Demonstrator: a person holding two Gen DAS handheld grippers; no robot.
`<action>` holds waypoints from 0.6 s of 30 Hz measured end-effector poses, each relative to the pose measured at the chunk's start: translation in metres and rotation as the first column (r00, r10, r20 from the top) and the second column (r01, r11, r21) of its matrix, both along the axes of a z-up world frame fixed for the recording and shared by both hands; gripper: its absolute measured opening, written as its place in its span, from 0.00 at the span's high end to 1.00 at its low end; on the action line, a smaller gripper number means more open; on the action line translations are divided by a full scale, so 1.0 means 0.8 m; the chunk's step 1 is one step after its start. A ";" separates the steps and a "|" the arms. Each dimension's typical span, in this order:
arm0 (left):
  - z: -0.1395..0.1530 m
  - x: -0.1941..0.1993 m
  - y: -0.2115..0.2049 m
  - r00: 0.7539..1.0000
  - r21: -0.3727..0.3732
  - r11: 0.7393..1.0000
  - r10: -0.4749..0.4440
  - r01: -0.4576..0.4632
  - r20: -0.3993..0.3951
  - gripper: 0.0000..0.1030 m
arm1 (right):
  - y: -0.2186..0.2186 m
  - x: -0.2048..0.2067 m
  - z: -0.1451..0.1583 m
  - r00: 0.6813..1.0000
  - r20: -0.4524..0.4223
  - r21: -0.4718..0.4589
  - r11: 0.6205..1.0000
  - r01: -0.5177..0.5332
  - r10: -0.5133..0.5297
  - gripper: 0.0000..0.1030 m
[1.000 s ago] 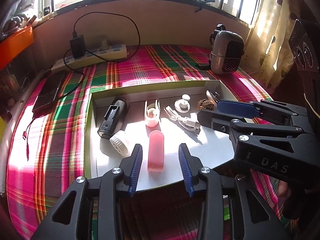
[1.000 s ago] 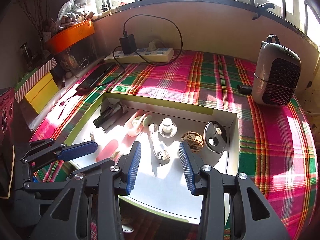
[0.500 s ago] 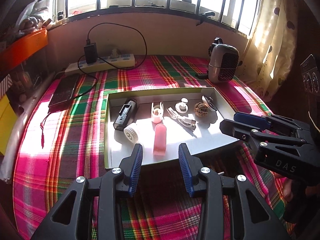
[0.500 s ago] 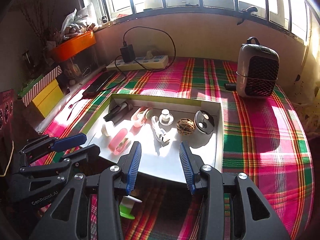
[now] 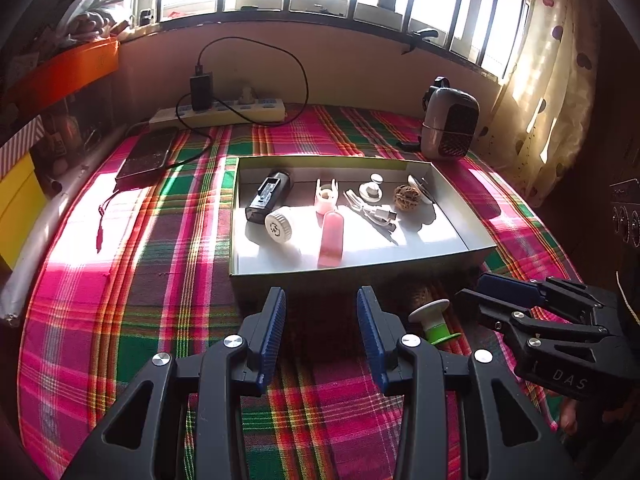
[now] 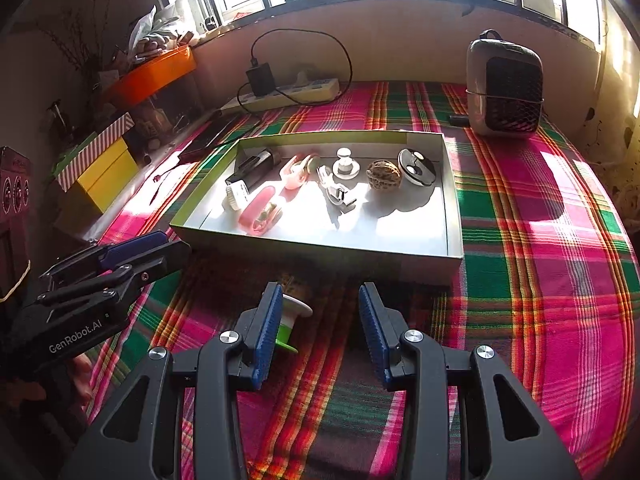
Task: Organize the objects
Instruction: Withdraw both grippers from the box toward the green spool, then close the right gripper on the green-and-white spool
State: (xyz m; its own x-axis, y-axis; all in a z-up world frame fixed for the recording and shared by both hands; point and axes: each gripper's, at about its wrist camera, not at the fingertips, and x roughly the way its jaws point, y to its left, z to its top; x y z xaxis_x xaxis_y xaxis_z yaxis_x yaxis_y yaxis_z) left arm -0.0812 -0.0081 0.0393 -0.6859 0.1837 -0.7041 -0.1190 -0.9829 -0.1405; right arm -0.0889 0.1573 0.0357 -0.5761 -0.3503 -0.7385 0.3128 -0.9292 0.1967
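Note:
A shallow box (image 5: 460, 236) (image 6: 450, 216) on the plaid cloth holds a pink case (image 5: 331, 238) (image 6: 260, 210), a black device (image 5: 268, 196), a white round cap (image 5: 279, 226), a cable (image 5: 376, 214), a walnut (image 5: 407, 198) (image 6: 384, 175) and other small items. A green and white spool (image 5: 434, 320) (image 6: 290, 318) and a brown walnut-like thing (image 6: 294, 284) lie on the cloth in front of the box. My left gripper (image 5: 321, 334) is open and empty before the box. My right gripper (image 6: 319, 332) is open and empty, its left finger beside the spool.
A small heater (image 5: 450, 124) (image 6: 505, 88) stands at the back right. A power strip (image 5: 218, 114) with a charger and a phone (image 5: 148, 156) lie at the back left. Yellow and orange boxes (image 6: 108, 168) stand at the left edge. A curtain (image 5: 552, 80) hangs on the right.
Both grippers have pulled back from over the box toward the near side. The spool and cloth in front of the box have come into view. Both stay open.

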 end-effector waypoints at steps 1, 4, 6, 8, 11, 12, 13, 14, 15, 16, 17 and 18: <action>-0.001 0.001 -0.001 1.000 0.002 1.000 0.000 0.000 0.002 0.65 | -0.003 0.001 -0.002 1.000 0.005 0.001 1.000 -0.004 0.004 0.60; -0.003 0.005 -0.004 1.000 0.008 1.000 0.004 -0.004 0.003 0.65 | -0.011 0.005 -0.007 1.000 0.009 0.008 1.000 -0.017 0.017 0.60; -0.004 0.006 -0.006 1.000 0.011 1.000 0.006 -0.006 0.006 0.65 | -0.017 0.006 -0.010 1.000 0.015 0.009 1.000 -0.024 0.024 0.60; -0.005 0.007 -0.007 1.000 0.014 1.000 0.002 -0.002 0.008 0.65 | -0.021 0.006 -0.014 0.999 0.023 0.014 1.000 -0.024 0.023 0.60; -0.008 0.008 -0.007 1.000 0.017 1.000 -0.001 0.000 0.013 0.65 | -0.027 0.004 -0.019 0.999 0.039 0.019 0.999 -0.026 0.025 0.59; -0.009 0.008 -0.008 1.000 0.019 1.000 -0.001 0.001 0.016 0.65 | -0.029 0.003 -0.021 0.999 0.044 0.022 0.999 -0.026 0.025 0.58; -0.010 0.008 -0.008 1.000 0.021 1.000 -0.001 0.001 0.018 0.65 | -0.032 0.002 -0.022 0.998 0.051 0.028 0.999 -0.028 0.026 0.56; -0.011 0.008 -0.009 1.000 0.023 1.000 -0.001 0.001 0.020 0.65 | -0.034 0.001 -0.024 0.998 0.055 0.032 0.999 -0.032 0.030 0.56; -0.012 0.008 -0.009 1.000 0.025 1.000 -0.002 0.002 0.021 0.65 | -0.037 0.000 -0.025 0.998 0.057 0.036 0.999 -0.035 0.033 0.56; -0.012 0.008 -0.009 1.000 0.025 1.000 -0.003 0.002 0.022 0.65 | -0.039 0.000 -0.026 0.998 0.060 0.043 0.998 -0.037 0.034 0.56; -0.013 0.008 -0.009 1.000 0.026 1.000 -0.003 0.002 0.024 0.65 | -0.042 0.000 -0.028 0.997 0.062 0.049 0.998 -0.039 0.036 0.56; -0.013 0.007 -0.010 1.000 0.027 1.000 -0.004 0.003 0.025 0.65 | -0.043 -0.001 -0.029 0.997 0.065 0.057 0.998 -0.040 0.036 0.56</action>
State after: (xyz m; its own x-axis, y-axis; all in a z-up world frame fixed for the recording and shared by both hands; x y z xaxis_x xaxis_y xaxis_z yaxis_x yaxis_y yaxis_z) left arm -0.0754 -0.0163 0.0286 -0.6673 0.2052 -0.7160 -0.1182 -0.9783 -0.1702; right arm -0.0896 0.1226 0.0123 -0.5145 -0.3265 -0.7929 0.3364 -0.9274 0.1636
